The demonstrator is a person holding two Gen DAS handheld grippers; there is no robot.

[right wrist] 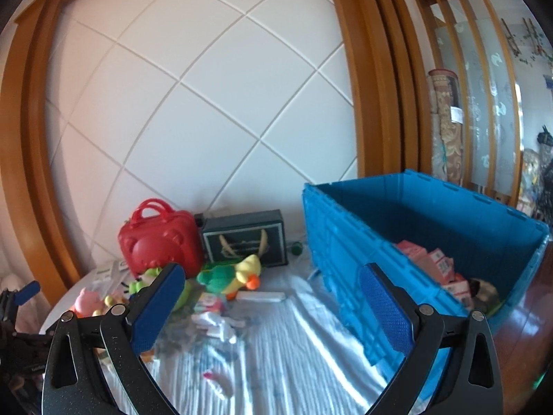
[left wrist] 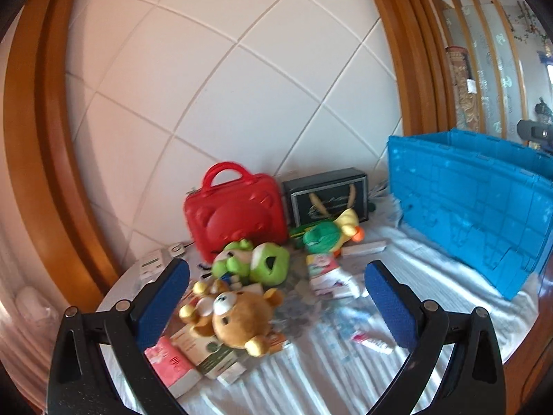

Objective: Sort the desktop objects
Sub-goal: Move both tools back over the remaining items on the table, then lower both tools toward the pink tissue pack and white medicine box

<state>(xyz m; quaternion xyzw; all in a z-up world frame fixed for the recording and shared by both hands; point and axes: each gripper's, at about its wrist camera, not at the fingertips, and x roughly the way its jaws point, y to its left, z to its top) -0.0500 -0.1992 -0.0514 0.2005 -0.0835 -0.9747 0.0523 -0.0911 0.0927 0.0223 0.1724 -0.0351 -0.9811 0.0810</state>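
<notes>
**Both grippers wide and empty over cluttered table, blue crate at right**

On the white-clothed table (left wrist: 397,269), toys and small boxes sit in a loose pile left of centre. Left gripper (left wrist: 276,297) hangs above the near part of the pile, jaws spread wide, nothing between them. Brown bear plush (left wrist: 238,321) lies just inside its left finger, on top of pink and white cartons (left wrist: 193,359). Green frog plush (left wrist: 255,263) just beyond the bear. Red bear-face case (left wrist: 235,218) stands upright at the far side by the tiled wall (left wrist: 221,79), dark gift box (left wrist: 328,197) right beside it. Duck plush (left wrist: 331,233) with green body lies in front of the gift box, near a flat white box (left wrist: 366,248).

Right gripper (right wrist: 273,307) also spread wide, empty, over bare cloth between the pile and the blue crate (right wrist: 345,242). Crate stands at the right of the table, open on top, with pink-and-white cartons (right wrist: 435,263) inside at its near end. One dark item beside them, too blurred to identify.
</notes>
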